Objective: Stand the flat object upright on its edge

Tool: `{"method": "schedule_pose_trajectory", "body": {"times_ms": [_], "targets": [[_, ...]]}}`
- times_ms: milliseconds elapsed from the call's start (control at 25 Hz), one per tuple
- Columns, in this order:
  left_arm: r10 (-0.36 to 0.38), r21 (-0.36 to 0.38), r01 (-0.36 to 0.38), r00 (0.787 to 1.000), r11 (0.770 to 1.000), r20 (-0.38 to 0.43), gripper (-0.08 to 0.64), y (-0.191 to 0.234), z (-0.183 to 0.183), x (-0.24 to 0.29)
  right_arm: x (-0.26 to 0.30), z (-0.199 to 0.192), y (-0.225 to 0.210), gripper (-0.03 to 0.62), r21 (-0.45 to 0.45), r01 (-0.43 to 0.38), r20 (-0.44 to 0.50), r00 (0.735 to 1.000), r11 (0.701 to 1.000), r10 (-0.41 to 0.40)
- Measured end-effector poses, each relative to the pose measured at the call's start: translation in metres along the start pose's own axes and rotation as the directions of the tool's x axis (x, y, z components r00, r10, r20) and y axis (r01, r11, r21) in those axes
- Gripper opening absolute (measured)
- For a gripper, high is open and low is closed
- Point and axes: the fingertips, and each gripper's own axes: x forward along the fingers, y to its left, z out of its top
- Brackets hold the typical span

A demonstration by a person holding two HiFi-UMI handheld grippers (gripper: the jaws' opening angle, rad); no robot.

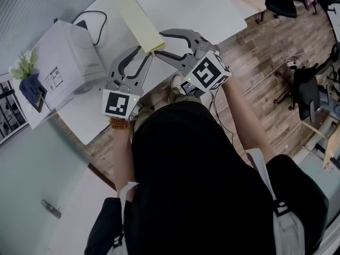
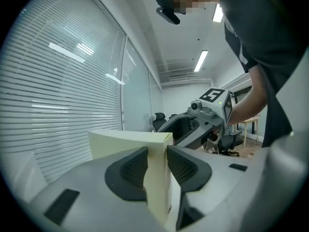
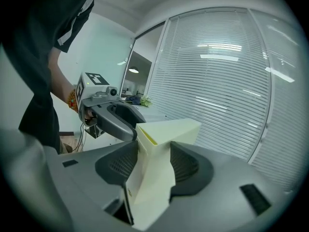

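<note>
Right now both grippers meet on the pale yellow flat box (image 1: pixel 139 17), which runs slantwise over the white table (image 1: pixel 180 7), its close end near the table's near edge and its other end toward the far edge. The left gripper (image 1: pixel 149 53) clamps that close end, dark pads pressed on both broad faces. The right gripper (image 1: pixel 161 44) pinches the same end from the other side, pads likewise against the card. Whether the box's far end rests on the table cannot be told.

Toward the table's left corner sits a white carton (image 1: pixel 69 52) with a black cable (image 1: pixel 93 23) looping beside it, and flowers (image 1: pixel 25 70) lie past that corner. Wood floor (image 1: pixel 265 52) stretches off the right edge, with black office chairs (image 1: pixel 305 89) well apart. Slatted blinds (image 2: pixel 58 81) cover the window wall, and strip lights (image 2: pixel 200 60) line the ceiling.
</note>
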Motion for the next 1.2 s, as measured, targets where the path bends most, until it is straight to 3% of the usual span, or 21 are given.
{"method": "schedule_pose_trajectory", "body": {"times_ms": [400, 560, 680, 840, 1000, 1080, 1200], "targets": [[0.116, -0.085, -0.112, 0.992, 0.99, 0.052, 0.13, 0.016, 0.001, 0.006, 0.01, 0.003, -0.011, 0.204, -0.028, 0.018, 0.016, 1.0, 0.999, -0.018], [0.17, -0.145, -0.149, 0.975, 0.978, 0.142, 0.13, 0.021, 0.016, -0.01, -0.009, 0.008, -0.019, 0.204, -0.02, 0.105, 0.074, 0.992, 0.994, -0.103], [0.192, -0.137, -0.171, 0.967, 0.976, 0.165, 0.124, 0.024, 0.017, -0.026, -0.027, 0.014, -0.026, 0.204, 0.041, 0.187, 0.091, 0.977, 0.981, -0.19], [0.196, -0.126, -0.174, 0.962, 0.977, 0.192, 0.115, 0.027, 0.018, -0.054, -0.048, 0.037, -0.026, 0.189, 0.157, 0.339, 0.132, 0.924, 0.928, -0.359], [0.221, -0.11, -0.202, 0.953, 0.973, 0.205, 0.115, 0.037, 0.022, -0.087, -0.053, 0.054, -0.001, 0.094, 0.085, 0.509, 0.069, 0.855, 0.857, -0.514], [0.225, -0.099, -0.208, 0.951, 0.973, 0.212, 0.115, 0.041, 0.021, -0.106, -0.053, 0.058, 0.015, 0.066, 0.12, 0.571, 0.035, 0.815, 0.812, -0.578], [0.201, -0.073, -0.189, 0.956, 0.979, 0.212, 0.115, 0.042, 0.018, -0.13, -0.05, 0.064, 0.039, 0.061, 0.164, 0.619, -0.012, 0.78, 0.768, -0.626]]}}
